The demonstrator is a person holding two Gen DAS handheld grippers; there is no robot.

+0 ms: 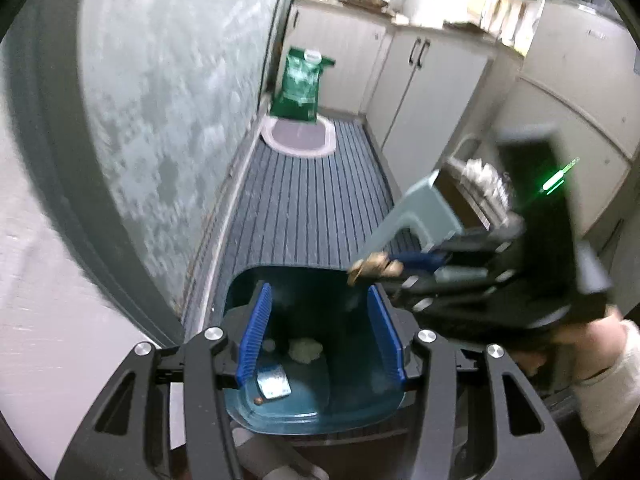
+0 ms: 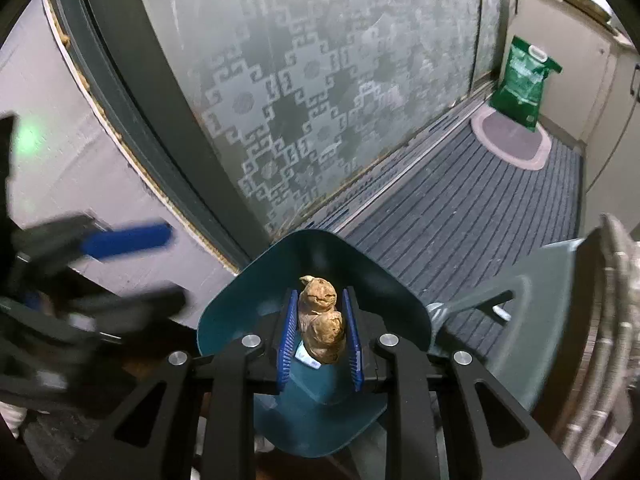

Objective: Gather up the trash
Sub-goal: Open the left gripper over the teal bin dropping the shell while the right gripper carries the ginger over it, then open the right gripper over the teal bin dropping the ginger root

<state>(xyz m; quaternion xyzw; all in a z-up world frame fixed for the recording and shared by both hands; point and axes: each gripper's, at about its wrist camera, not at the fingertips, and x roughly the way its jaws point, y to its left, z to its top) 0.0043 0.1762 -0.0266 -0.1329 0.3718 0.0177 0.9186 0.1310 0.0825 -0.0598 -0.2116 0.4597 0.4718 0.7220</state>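
A dark teal trash bin (image 1: 280, 412) stands open on the floor below both grippers; it also shows in the right wrist view (image 2: 248, 280). Inside lie a pale crumpled wad (image 1: 306, 350), a silver wrapper (image 1: 274, 384) and a small brown bit (image 1: 258, 401). My left gripper (image 1: 320, 336) is open and empty over the bin's mouth. My right gripper (image 2: 320, 336) is shut on a crumpled brown paper wad (image 2: 322, 324) and holds it above the bin. In the left wrist view the right gripper (image 1: 372, 268) hangs at the bin's far right rim with the wad (image 1: 370, 266).
A grey-green bin lid (image 1: 424, 208) stands tilted to the right of the bin. A frosted glass door (image 2: 320, 80) runs along the left. A striped grey mat (image 1: 304, 200) covers the floor, with an oval rug (image 1: 298, 136) and a green bag (image 1: 300, 80) at the far end. Cabinets (image 1: 424, 92) line the right.
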